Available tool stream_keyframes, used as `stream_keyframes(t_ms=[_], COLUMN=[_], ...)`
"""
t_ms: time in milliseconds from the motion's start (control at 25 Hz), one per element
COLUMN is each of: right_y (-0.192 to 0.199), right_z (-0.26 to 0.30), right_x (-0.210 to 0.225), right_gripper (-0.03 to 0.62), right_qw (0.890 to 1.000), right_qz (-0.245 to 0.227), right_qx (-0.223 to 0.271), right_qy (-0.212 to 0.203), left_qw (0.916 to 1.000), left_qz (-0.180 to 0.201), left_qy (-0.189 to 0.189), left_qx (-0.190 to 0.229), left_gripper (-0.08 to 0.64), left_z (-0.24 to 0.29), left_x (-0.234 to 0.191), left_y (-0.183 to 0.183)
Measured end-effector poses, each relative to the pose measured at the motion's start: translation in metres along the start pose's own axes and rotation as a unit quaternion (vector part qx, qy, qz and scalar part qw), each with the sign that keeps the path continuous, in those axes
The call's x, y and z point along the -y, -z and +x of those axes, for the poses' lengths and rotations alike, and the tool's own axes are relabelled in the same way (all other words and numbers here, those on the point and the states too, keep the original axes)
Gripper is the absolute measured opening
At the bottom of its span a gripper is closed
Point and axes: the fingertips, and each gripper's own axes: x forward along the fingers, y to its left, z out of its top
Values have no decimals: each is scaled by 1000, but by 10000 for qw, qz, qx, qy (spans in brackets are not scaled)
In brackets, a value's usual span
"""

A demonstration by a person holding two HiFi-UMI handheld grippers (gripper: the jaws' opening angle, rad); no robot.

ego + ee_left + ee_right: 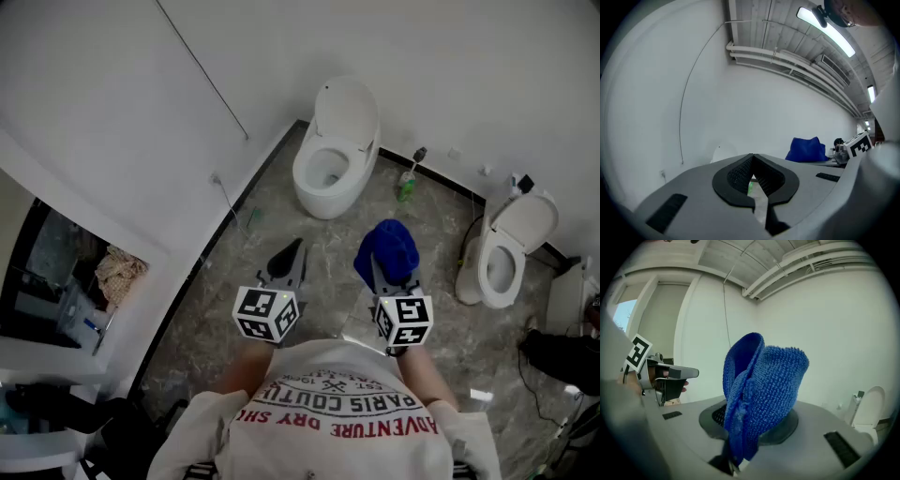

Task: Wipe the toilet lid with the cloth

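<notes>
The left hand-held gripper [752,157] is found closed: its jaws are brought together at the tips, and nothing is seen held between them. The right hand-held gripper [751,420] is clamped on the blue cloth [764,385], which is pinched low between the jaws and stands up above them in a loose fold. In the head view, the two are held side by side, close but apart, with the cloth just to the right of the left hand-held gripper's tips. A marker cube [265,314] is carried at the rear of the left one and a second marker cube [404,321] at the rear of the right one.

Below both, a grey marbled floor [309,281] is observed. Ahead of both, well apart from the cloth, a white toilet [328,173] is set against the wall [141,84]; its toilet lid [348,112] is raised and leans back. No contact between cloth and lid is recorded. A green bottle [406,185] stands on the floor ahead of the right hand-held gripper, just right of that toilet. A second toilet [511,248], lid also up, is noted well to the right of the right hand-held gripper. A thin cable [202,70] runs down the wall, ahead and left of the left hand-held gripper.
</notes>
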Motion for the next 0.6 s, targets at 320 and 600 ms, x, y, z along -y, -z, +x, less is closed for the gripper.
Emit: stream_keyframes(t_ms=[320, 600], right_y=[2, 7], right_z=[0, 6], right_x=[1, 0], right_gripper=[94, 94], right_qw=[10000, 9992], right_qz=[-37, 282], right_qx=[-42, -21], right_qy=[56, 290], left_qw=[10000, 9998], left_qz=[60, 111], left_qy=[50, 158], left_qx=[-24, -88], left_gripper=[6, 6], left_z=[2, -5], left_x=[0, -13], left_y=[2, 6])
